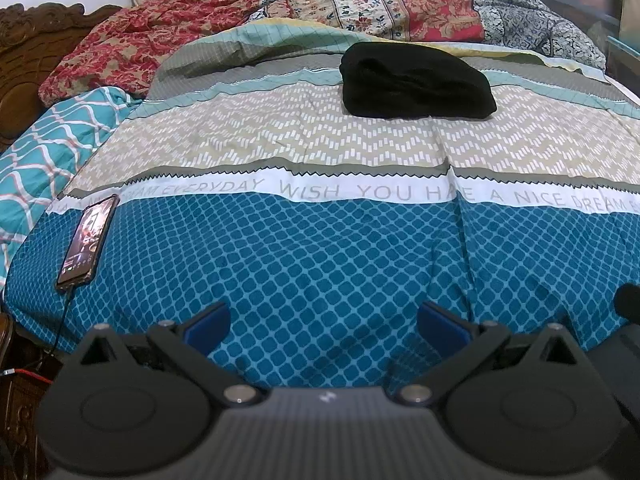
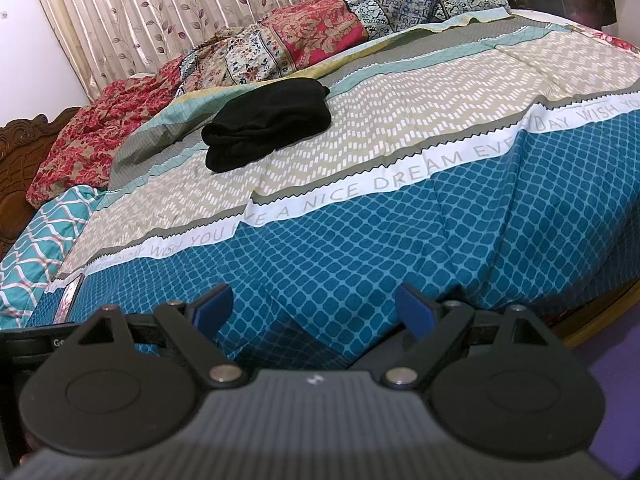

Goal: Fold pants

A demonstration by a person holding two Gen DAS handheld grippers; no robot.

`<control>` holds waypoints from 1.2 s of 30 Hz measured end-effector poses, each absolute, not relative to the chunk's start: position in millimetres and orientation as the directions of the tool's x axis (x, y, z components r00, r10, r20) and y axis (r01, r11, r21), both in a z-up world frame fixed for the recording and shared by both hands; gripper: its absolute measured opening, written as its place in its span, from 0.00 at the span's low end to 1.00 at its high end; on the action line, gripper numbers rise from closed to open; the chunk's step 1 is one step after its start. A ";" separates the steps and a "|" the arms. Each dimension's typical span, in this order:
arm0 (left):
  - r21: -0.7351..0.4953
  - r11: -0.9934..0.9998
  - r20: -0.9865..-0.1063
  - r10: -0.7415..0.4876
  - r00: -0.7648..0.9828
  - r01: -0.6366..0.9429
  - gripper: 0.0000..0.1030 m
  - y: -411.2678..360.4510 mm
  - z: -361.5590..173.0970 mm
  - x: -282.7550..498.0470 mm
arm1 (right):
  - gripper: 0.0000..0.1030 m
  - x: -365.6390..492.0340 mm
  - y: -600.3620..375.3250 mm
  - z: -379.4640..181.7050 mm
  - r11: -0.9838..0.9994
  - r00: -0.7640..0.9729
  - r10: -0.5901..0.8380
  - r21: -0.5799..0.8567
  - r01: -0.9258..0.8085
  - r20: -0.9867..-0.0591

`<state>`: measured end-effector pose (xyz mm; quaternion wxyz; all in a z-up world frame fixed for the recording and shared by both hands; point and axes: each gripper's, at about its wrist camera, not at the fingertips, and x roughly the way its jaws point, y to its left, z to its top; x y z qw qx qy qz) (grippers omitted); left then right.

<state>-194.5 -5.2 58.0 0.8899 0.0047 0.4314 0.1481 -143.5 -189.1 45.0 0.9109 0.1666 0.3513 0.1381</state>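
Observation:
Black pants (image 1: 414, 82) lie folded in a compact bundle on the beige zigzag band of the bedspread, far from both grippers. They also show in the right wrist view (image 2: 268, 124), up and left of centre. My left gripper (image 1: 324, 326) is open and empty, held over the blue diamond-patterned front part of the bed (image 1: 320, 264). My right gripper (image 2: 314, 312) is open and empty, near the bed's front edge (image 2: 400, 240).
A phone (image 1: 88, 238) with a cable lies at the bed's left front. Crumpled patterned quilts (image 1: 360, 4) are heaped along the far side, before a curtain (image 2: 160, 12). A teal pillow (image 1: 44, 156) and a carved wooden headboard (image 1: 36, 44) are at left.

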 end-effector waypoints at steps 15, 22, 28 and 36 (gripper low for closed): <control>0.141 0.955 -0.773 0.271 0.574 -0.261 1.00 -6.8 56.2 -193.9 | 0.87 -143.7 -189.2 45.3 0.906 0.715 0.369 0.401 -0.135 -0.594; 0.141 0.956 -0.777 0.269 0.570 -0.259 1.00 -6.3 54.0 -194.3 | 0.87 -143.1 -190.8 42.5 0.905 0.711 0.371 0.405 -0.132 -0.598; 0.142 0.955 -0.782 0.269 0.562 -0.260 1.00 -5.2 52.3 -193.9 | 0.87 -143.1 -191.7 41.3 0.904 0.710 0.372 0.406 -0.132 -0.598; 0.149 0.954 -0.790 0.272 0.550 -0.259 1.00 -5.5 50.2 -193.0 | 0.87 -143.0 -192.3 40.9 0.904 0.708 0.372 0.408 -0.130 -0.600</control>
